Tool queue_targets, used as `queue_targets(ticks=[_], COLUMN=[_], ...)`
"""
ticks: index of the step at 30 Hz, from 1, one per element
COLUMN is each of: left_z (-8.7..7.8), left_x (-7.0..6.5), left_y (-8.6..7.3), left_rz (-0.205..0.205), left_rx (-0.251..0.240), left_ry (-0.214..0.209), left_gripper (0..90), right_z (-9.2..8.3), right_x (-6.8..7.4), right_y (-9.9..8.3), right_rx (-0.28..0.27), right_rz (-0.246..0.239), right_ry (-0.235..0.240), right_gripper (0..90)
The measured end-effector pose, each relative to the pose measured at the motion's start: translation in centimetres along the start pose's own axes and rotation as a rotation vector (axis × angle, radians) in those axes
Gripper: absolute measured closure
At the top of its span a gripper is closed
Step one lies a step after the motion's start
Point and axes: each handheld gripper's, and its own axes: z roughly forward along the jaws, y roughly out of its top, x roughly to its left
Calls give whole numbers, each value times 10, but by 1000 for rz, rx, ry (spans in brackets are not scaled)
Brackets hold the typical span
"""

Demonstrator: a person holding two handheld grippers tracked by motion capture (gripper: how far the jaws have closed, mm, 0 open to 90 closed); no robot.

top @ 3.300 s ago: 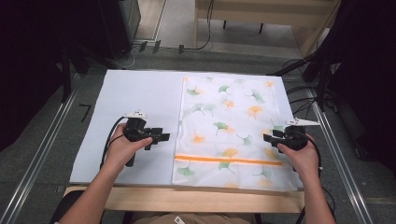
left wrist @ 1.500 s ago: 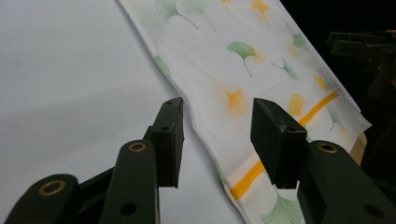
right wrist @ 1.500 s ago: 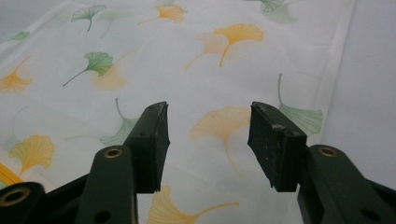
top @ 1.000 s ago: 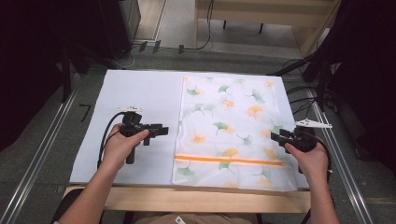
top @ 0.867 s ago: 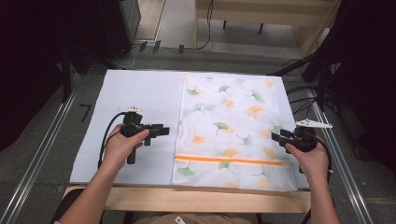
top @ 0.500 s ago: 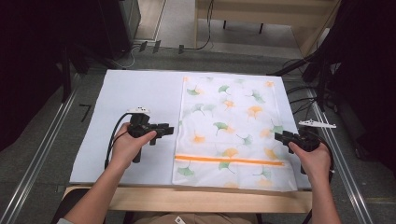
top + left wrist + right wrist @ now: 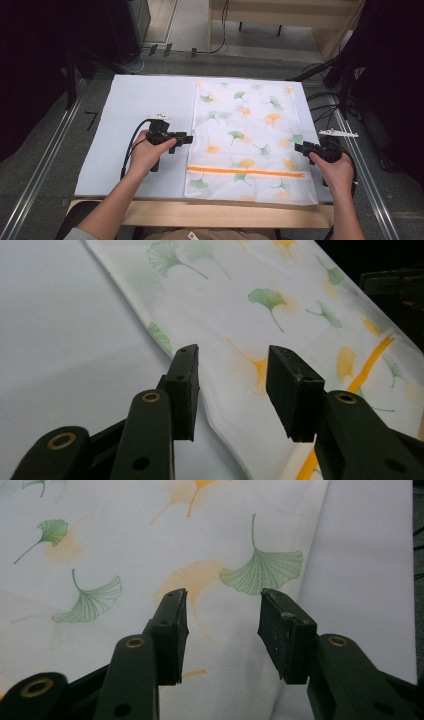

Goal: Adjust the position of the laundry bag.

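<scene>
Both grippers, left gripper [image 7: 186, 140] and right gripper [image 7: 300, 147], are hovering with jaws open and empty at the cloth [image 7: 247, 135] side edges, risking pinching the tabletop [image 7: 140, 100] cover or missing thin fabric.

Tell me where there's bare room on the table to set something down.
Bare: the white sheet left of the cloth, beyond the left gripper. Crowded: the right side, where the cloth nears the edge by the right gripper.
</scene>
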Motion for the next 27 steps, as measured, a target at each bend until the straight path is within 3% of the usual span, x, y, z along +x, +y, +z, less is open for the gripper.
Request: queue_targets(ticks=[11, 19, 27], left_z=[13, 22, 33], left_x=[4, 7, 7], left_y=[0, 1, -1], left_rz=[-34, -51, -49], left_rx=[49, 85, 123], left_ry=[6, 24, 30], left_gripper=[571, 572, 577], right_z=[0, 7, 14], right_x=[0, 1, -2], right_y=[2, 3, 2], right_rx=[3, 61, 74], right_rz=[-8, 6, 26], right_ry=[-16, -94, -105], right_gripper=[535, 552, 568])
